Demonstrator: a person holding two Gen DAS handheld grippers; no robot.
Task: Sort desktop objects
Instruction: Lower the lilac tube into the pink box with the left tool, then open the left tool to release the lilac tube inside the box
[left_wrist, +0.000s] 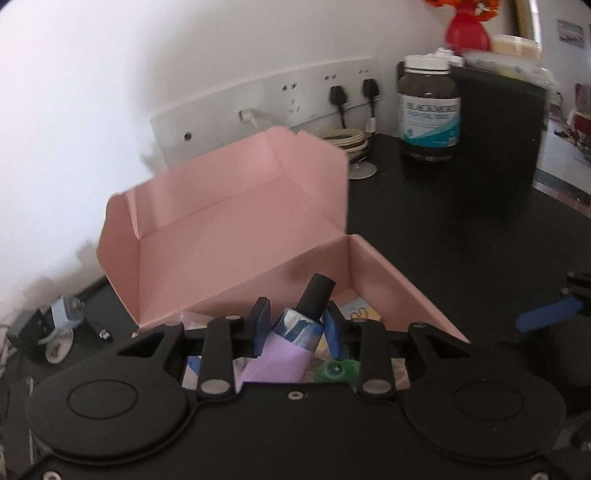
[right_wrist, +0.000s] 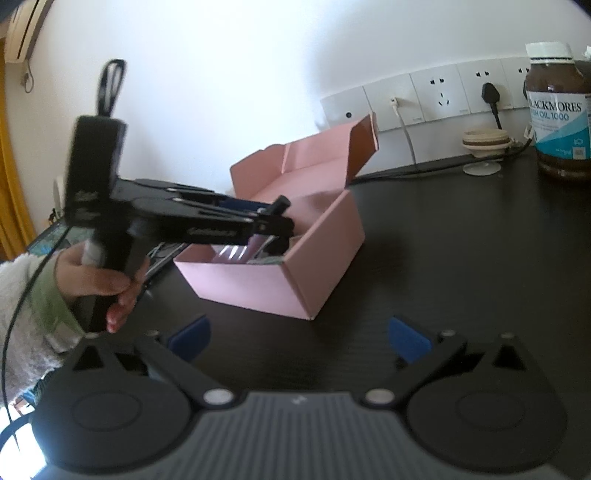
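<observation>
An open pink cardboard box (left_wrist: 221, 229) stands on the black desk with its lid tilted back against the wall. My left gripper (left_wrist: 295, 326) is shut on a lilac tube (left_wrist: 284, 354) with a black cap (left_wrist: 316, 295), held over the near end of the box and pointing down into it. In the right wrist view the left gripper (right_wrist: 273, 225) reaches from the left over the pink box (right_wrist: 258, 288), with the lilac tube (right_wrist: 255, 243) angled into it. My right gripper (right_wrist: 299, 339) hovers open in front of the box, holding nothing. A green item (left_wrist: 336, 371) and paper pieces lie inside the box.
A brown supplement bottle (left_wrist: 428, 110) and a black case (left_wrist: 498, 140) stand at the back right. Wall sockets (right_wrist: 439, 96) with plugged cables and a small cable reel (right_wrist: 484, 142) sit behind the box. A charger (left_wrist: 48, 325) lies at the left. A person's hand (right_wrist: 99, 277) grips the left handle.
</observation>
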